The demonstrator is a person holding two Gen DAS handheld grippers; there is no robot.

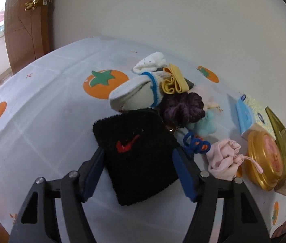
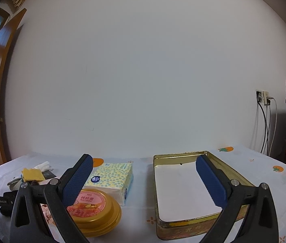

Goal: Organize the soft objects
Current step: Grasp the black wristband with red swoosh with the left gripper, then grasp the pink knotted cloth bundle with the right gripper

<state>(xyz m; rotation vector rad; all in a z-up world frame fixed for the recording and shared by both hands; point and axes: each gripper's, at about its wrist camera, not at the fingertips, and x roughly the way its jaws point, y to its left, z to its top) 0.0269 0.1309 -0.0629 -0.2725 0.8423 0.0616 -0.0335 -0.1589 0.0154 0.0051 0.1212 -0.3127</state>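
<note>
In the left wrist view a black wristband (image 1: 136, 156) with a red swoosh lies on the tablecloth between the two pads of my left gripper (image 1: 137, 158); the pads stand apart at its sides, open around it. Behind it lie a white sock with a blue band (image 1: 134, 95), a yellow cloth (image 1: 173, 80), a purple scrunchie (image 1: 183, 106), a pale blue plush (image 1: 203, 126), a blue hair tie (image 1: 196, 142) and a pink drawstring pouch (image 1: 222, 159). In the right wrist view my right gripper (image 2: 144, 172) is open and empty, above the open gold tin box (image 2: 183, 225) lined with white paper.
A round gold tin (image 2: 96, 212) and a tissue pack (image 2: 112, 177) stand left of the box; both also show in the left wrist view, the tin (image 1: 263, 162) and the pack (image 1: 250, 115). A wooden door (image 1: 25, 30) stands at the left, cables (image 2: 266, 125) hang at the right wall.
</note>
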